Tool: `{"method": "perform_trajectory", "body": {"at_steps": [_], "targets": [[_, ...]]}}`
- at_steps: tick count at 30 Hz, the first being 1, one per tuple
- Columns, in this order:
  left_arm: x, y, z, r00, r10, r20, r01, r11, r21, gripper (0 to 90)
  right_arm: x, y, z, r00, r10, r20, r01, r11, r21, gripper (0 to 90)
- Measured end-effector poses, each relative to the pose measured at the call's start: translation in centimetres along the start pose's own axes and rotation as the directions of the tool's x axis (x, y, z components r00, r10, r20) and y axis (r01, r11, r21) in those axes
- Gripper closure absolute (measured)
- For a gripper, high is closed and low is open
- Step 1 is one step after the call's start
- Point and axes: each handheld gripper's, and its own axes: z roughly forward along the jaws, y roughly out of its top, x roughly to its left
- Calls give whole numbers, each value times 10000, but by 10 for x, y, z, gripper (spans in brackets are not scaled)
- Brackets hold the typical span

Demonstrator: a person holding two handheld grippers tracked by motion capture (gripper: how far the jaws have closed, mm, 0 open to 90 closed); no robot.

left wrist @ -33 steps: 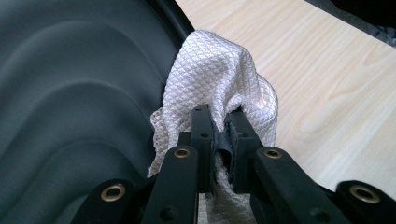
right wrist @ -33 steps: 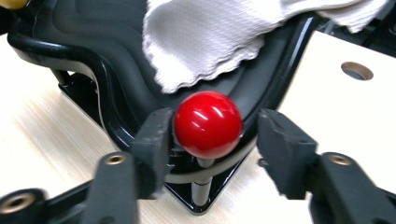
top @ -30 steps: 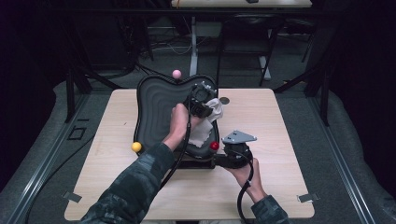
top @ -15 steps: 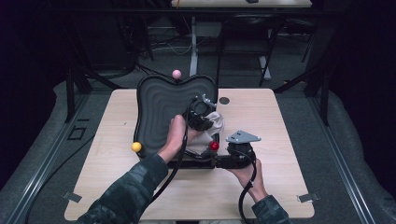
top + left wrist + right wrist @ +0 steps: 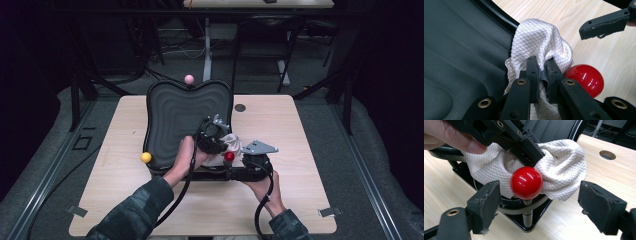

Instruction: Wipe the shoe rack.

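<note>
A black wavy board [image 5: 186, 116] on a frame lies on the table, with a red ball [image 5: 229, 156] [image 5: 585, 79] [image 5: 526, 182] on a post at its near right corner. My left gripper [image 5: 223, 142] [image 5: 541, 72] is shut on a white quilted cloth [image 5: 232, 144] [image 5: 541, 42] [image 5: 564, 167] bunched against the board's right edge, just above the red ball. My right gripper [image 5: 239, 172] [image 5: 539, 202] stands open, one jaw on each side of the red ball, not touching it.
A yellow ball [image 5: 145, 157] sticks out at the board's near left corner and a pink ball [image 5: 189, 79] at its far edge. A round hole [image 5: 240, 107] [image 5: 607, 155] sits in the wooden table [image 5: 300, 150] to the board's right.
My left gripper has carried the cloth nearer, down the board's right edge to the red ball. The right gripper has stayed close by the ball.
</note>
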Motion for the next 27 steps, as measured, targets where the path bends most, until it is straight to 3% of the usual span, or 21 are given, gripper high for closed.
{"method": "perform_trajectory", "body": {"at_steps": [14,26,27], "targets": [[17,18,-2,9981,-219,-578,199,9992,-352,835,5,3,1,9993,-159,-341,146,9992,-369,370],[36,45,-2,9899,-382,-1366,323,9985,-449,834,6,1,7,9986,-381,-378,378,9992,-108,565],[37,48,-2,9889,-411,-1426,346,9982,-481,834,8,1,8,9991,-378,-207,377,9993,-34,588]]}}
